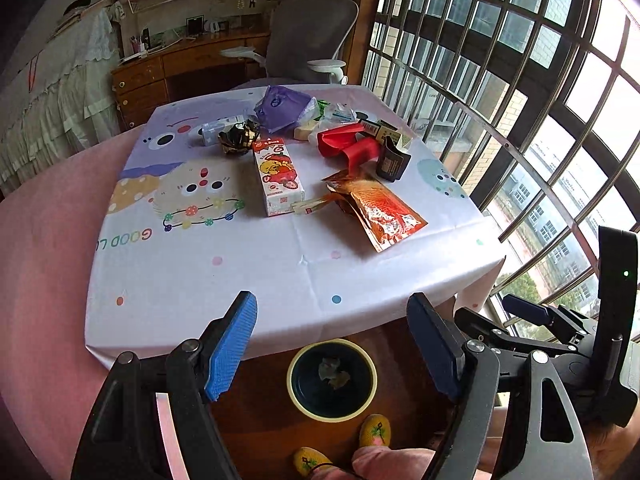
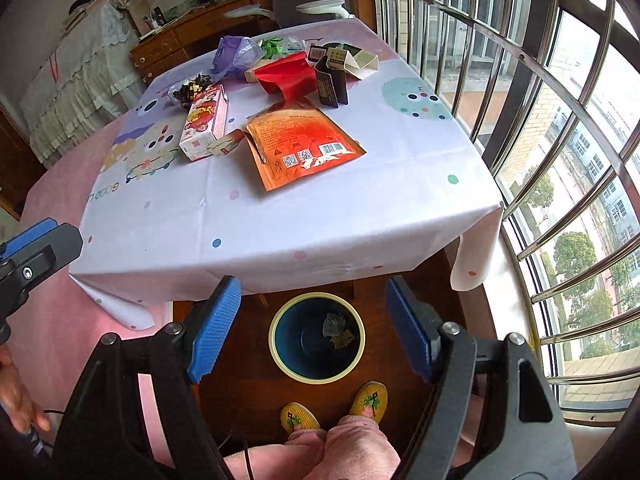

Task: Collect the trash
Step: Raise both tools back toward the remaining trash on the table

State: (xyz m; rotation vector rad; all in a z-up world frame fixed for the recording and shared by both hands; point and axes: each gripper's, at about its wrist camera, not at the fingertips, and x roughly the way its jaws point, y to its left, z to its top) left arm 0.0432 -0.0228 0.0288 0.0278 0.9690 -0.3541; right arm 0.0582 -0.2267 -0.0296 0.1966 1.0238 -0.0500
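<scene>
Trash lies on the cartoon tablecloth (image 1: 192, 280): an orange foil pouch (image 1: 376, 208) (image 2: 304, 140), a drink carton (image 1: 278, 176) (image 2: 204, 120), a red wrapper (image 1: 348, 144) (image 2: 288, 76), a purple bag (image 1: 282, 106) (image 2: 232, 52), a dark packet (image 1: 394, 160) (image 2: 330, 84) and a crumpled gold-black wrapper (image 1: 238, 138). On the floor below the table's near edge stands a round bin (image 1: 289, 380) (image 2: 273, 336) with a few scraps inside. My left gripper (image 1: 332, 344) and right gripper (image 2: 314, 320) both hover above the bin, open and holding nothing.
Barred windows (image 2: 540, 120) run along the right side. A desk (image 1: 160, 76) and an office chair (image 1: 308, 36) stand behind the table. A person's yellow slippers (image 2: 368, 400) and knees are just before the bin. A pink cloth (image 1: 44, 240) covers the surface to the left.
</scene>
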